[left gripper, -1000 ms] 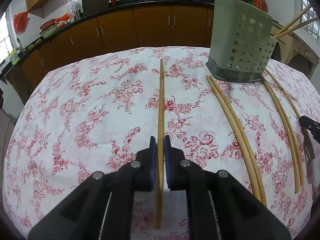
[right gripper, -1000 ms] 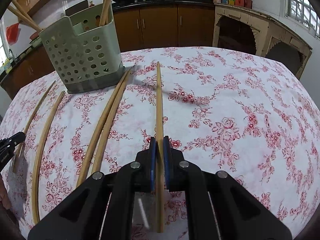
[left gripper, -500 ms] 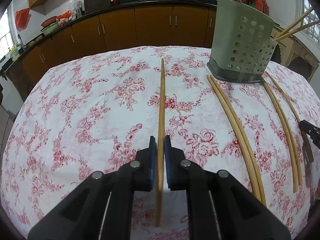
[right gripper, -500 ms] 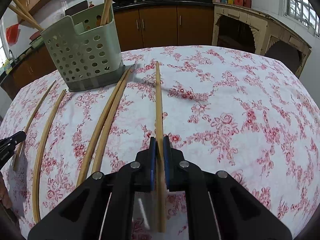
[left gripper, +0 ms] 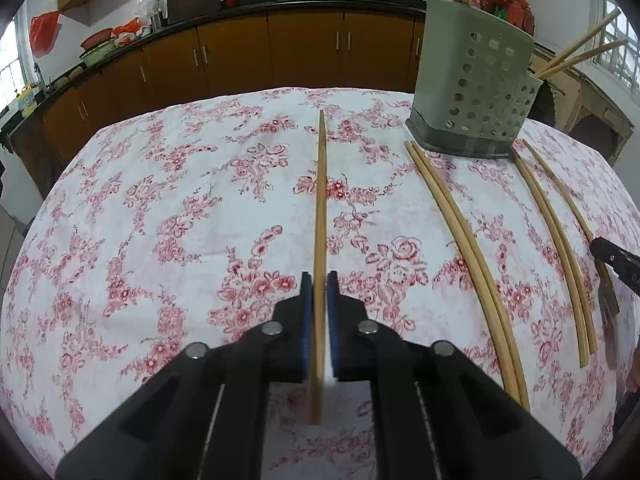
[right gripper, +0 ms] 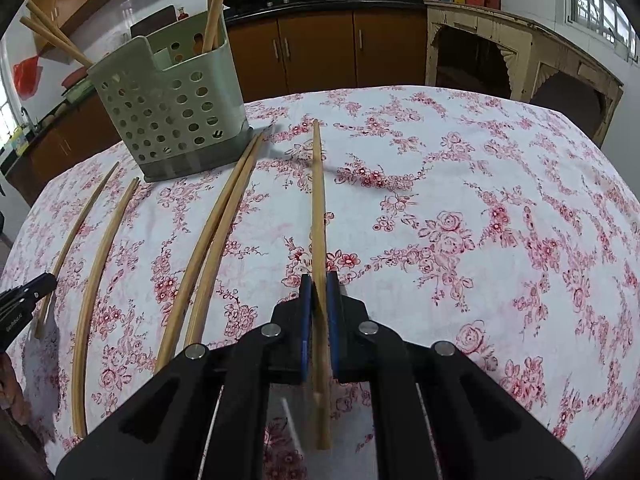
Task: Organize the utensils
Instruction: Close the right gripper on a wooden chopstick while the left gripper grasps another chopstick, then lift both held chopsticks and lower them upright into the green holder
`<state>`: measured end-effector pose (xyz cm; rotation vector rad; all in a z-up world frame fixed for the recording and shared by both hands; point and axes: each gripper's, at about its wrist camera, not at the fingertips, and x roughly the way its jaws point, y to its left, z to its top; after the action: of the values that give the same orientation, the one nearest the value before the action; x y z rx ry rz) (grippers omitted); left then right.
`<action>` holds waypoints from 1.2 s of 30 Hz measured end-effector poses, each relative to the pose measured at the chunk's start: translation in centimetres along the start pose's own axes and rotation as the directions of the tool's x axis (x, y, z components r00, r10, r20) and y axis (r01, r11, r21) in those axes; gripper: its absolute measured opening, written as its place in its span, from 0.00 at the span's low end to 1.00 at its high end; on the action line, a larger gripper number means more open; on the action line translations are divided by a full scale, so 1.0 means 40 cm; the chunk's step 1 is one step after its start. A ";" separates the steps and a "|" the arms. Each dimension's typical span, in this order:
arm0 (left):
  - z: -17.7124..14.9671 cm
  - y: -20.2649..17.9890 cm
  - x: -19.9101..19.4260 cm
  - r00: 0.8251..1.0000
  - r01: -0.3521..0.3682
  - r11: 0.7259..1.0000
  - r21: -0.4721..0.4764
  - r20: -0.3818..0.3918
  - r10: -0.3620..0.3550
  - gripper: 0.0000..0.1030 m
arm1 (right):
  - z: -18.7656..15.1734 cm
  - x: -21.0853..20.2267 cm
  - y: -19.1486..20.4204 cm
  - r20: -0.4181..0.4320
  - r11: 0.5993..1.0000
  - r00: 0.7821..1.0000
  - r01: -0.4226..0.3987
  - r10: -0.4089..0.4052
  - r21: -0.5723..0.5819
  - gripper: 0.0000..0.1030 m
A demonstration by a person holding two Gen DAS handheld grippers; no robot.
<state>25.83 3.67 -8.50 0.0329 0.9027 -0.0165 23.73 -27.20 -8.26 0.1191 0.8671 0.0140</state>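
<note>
My left gripper [left gripper: 319, 280] is shut on a wooden chopstick [left gripper: 321, 208] that points forward over the floral tablecloth. My right gripper [right gripper: 319, 282] is shut on another wooden chopstick [right gripper: 318, 208], also pointing forward. A grey-green perforated utensil holder [left gripper: 476, 92] stands at the far right in the left wrist view and at the far left in the right wrist view [right gripper: 172, 108], with several chopsticks standing in it. Two pairs of chopsticks lie on the cloth in front of it [left gripper: 460, 232] [left gripper: 556, 236]; they also show in the right wrist view [right gripper: 216, 232] [right gripper: 96, 240].
The table [left gripper: 160, 208] carries a white cloth with red flowers. Brown kitchen cabinets [left gripper: 240, 56] and a counter with pans run behind it. A pale wooden sideboard [right gripper: 520, 60] stands at the right. The other gripper's tip shows at each view's edge [left gripper: 616, 260] [right gripper: 24, 296].
Both grippers have lifted slightly with their chopsticks still clamped. The holder and the loose chopsticks have not moved.
</note>
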 end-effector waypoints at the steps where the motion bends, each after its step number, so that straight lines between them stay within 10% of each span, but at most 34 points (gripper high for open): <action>1: -0.003 -0.001 -0.003 1.000 -0.003 1.000 0.010 -0.001 0.003 0.08 | -0.002 -0.005 0.000 -0.002 1.000 1.000 -0.004 0.004 -0.001 0.08; 12: 0.009 0.016 -0.150 0.997 0.006 0.997 0.074 0.080 -0.012 0.07 | 0.037 -0.173 -0.021 0.168 1.000 0.986 0.008 -0.004 -0.023 0.08; 22: 0.105 0.024 -0.334 0.953 0.043 0.997 0.060 0.298 -0.059 0.07 | 0.115 -0.320 -0.028 0.348 1.000 0.937 -0.022 0.025 -0.014 0.07; 36: 0.165 0.020 -0.402 0.931 0.082 0.996 0.038 0.353 -0.090 0.07 | 0.178 -0.386 0.004 0.406 0.996 0.910 -0.078 0.084 -0.032 0.07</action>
<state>21.06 4.24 8.21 0.0104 0.5405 -0.1118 19.18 -28.69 8.04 0.1380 0.4433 0.0715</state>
